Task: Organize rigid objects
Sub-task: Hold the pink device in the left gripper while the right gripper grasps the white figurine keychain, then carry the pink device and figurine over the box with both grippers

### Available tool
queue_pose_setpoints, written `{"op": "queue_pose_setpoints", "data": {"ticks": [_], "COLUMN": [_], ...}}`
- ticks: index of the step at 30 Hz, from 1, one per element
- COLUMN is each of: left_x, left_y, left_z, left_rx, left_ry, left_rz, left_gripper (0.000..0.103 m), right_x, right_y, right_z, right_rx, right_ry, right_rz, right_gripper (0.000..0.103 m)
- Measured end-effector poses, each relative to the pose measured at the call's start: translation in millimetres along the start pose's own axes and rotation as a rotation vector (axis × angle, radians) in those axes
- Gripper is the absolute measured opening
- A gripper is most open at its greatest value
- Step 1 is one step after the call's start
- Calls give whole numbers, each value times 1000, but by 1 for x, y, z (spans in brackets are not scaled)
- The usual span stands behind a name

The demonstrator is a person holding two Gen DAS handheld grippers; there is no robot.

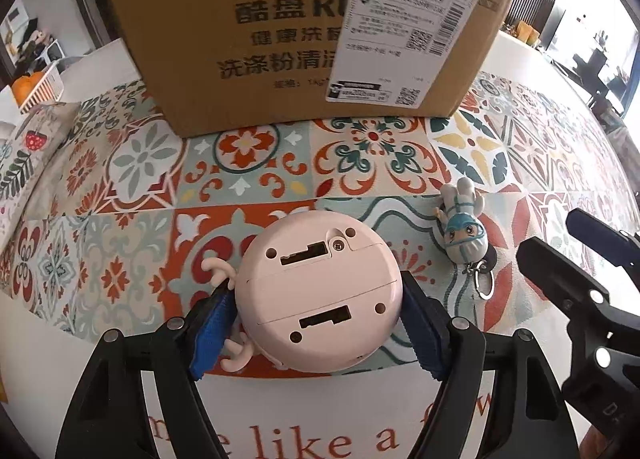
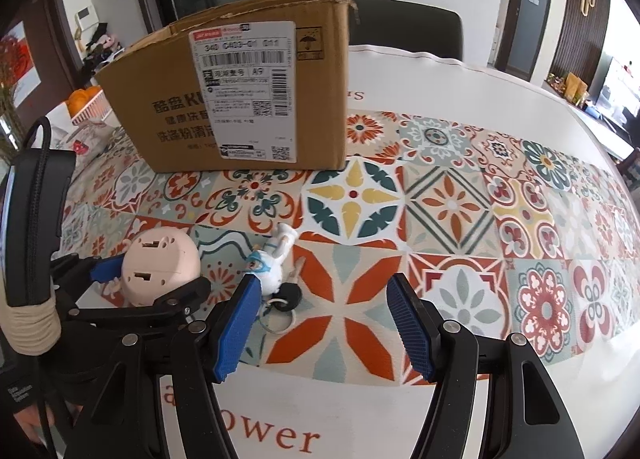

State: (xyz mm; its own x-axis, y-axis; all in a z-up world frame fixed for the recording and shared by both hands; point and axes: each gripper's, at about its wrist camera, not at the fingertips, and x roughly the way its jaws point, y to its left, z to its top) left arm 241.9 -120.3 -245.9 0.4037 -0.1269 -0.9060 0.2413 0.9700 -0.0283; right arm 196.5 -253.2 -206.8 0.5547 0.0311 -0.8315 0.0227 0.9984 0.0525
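My left gripper is shut on a round pink toy, whose underside faces the camera, just above the patterned table mat; the toy also shows in the right wrist view. A small figurine keychain in a white suit lies on the mat to the toy's right, and it appears in the right wrist view beside my right gripper's left finger. My right gripper is open and empty over the mat. An open cardboard box stands at the back; it fills the top of the left wrist view.
The table carries a tiled-pattern mat. A white basket with oranges stands far left behind the box. A dark chair stands behind the table. The right gripper's body shows at the right of the left wrist view.
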Motion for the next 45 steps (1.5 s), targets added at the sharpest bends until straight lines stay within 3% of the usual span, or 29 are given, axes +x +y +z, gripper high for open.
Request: {"op": "queue_pose_setpoints", "data": {"ticks": [8, 16, 26, 35, 45], "left_x": [-18, -17, -17, -35, -77], "left_y": [20, 31, 42, 41, 40], "left_z": [2, 8, 9, 8, 10], "left_rx": [27, 26, 15, 11, -4], "left_ry": [-47, -67, -71, -94, -138], "left_rz": [44, 61, 82, 67, 31], "left_gripper": [76, 76, 76, 76, 77], "right_x": [7, 32, 47, 44, -8], "right_y": [15, 19, 32, 45, 48], "right_z": [2, 4, 6, 11, 20], "right_rx": [-15, 40, 17, 5, 0], "right_ry": [-8, 55, 75, 65, -14], "right_rz": [45, 97, 58, 52, 56], "right_gripper": [63, 46, 29, 28, 28]}}
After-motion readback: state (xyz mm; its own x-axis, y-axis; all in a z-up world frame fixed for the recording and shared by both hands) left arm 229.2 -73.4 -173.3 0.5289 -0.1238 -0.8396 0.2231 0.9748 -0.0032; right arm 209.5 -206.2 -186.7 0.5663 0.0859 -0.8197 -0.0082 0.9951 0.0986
